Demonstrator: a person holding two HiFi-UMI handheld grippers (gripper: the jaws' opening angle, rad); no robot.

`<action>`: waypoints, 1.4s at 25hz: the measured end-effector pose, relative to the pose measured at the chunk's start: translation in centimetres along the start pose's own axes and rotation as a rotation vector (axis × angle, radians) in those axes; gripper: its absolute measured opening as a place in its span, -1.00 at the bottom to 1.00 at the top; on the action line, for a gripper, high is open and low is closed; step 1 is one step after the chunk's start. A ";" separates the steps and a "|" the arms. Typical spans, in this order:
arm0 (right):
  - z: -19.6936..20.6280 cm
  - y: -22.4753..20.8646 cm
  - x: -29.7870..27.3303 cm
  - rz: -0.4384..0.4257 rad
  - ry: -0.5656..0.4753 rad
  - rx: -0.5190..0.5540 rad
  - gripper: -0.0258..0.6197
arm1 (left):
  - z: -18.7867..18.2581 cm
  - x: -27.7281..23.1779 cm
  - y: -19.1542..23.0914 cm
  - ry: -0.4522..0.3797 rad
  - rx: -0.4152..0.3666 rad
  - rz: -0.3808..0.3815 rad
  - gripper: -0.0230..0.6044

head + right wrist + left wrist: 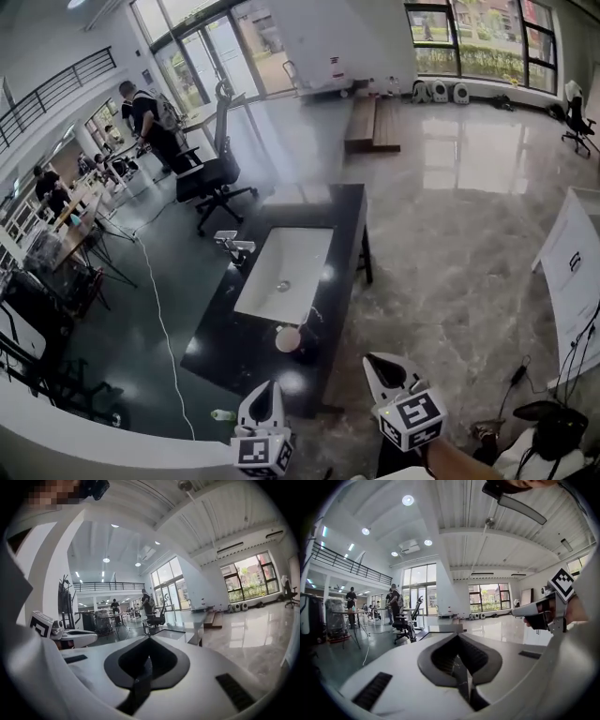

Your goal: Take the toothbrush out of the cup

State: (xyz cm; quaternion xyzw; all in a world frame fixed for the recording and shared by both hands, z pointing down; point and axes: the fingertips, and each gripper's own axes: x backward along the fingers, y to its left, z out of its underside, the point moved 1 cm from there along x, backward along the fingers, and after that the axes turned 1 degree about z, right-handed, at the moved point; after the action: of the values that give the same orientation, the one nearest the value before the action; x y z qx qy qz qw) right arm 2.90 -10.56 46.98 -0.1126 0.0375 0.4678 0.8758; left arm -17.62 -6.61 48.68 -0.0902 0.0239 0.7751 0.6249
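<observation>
The cup [288, 338] stands on the dark bench [217, 354], at the near edge of the white sink [302, 242]. A thin pale stick that seems to be the toothbrush [308, 319] leans out of it toward 1 o'clock. It is too small in the head view to be sure of.

A toothbrush is likely light and stiff, with a smooth, slippery plastic handle. The best hold is probably on the bare stem above the cup rim, then a lift along its lean. The cup looks light too and could tip if the brush drags on its rim.

The left gripper [263, 390] is closed with nothing between its jaws, and so is the right gripper [380, 362]. Both hang near the bench's front edge, apart from the cup, which sits at 1 o'clock of the left and 10 o'clock of the right. Neither gripper view shows the cup.
</observation>
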 end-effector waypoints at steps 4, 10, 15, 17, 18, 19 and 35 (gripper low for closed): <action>-2.2 -3.8 -6.2 -0.093 0.024 0.003 -0.97 | -1.3 -5.5 0.8 0.026 0.015 -0.087 -0.89; -3.8 -5.6 -14.6 -0.244 0.062 0.026 -0.96 | -1.7 -10.2 3.3 0.052 0.044 -0.229 -0.89; -3.7 -5.1 -19.1 -0.336 0.094 0.021 -0.96 | -1.4 -11.5 5.3 0.087 0.050 -0.310 -0.89; -3.6 -5.0 -20.3 -0.353 0.102 0.021 -0.96 | -1.2 -12.1 5.9 0.100 0.051 -0.319 -0.89; -3.7 -5.0 -20.8 -0.357 0.105 0.020 -0.96 | -1.0 -12.4 6.1 0.108 0.049 -0.319 -0.89; -3.6 -5.0 -21.1 -0.358 0.108 0.018 -0.96 | -0.9 -12.6 6.2 0.116 0.046 -0.317 -0.89; -2.0 -5.4 -22.4 -0.324 0.135 -0.021 -0.96 | 2.4 -16.5 3.7 0.293 -0.065 0.040 -0.90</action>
State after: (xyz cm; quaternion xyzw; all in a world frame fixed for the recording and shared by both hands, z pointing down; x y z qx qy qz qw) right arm -5.09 -32.10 49.75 -0.1576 0.0725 0.3123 0.9340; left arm -18.15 -22.93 53.56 -0.2220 0.0918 0.7662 0.5960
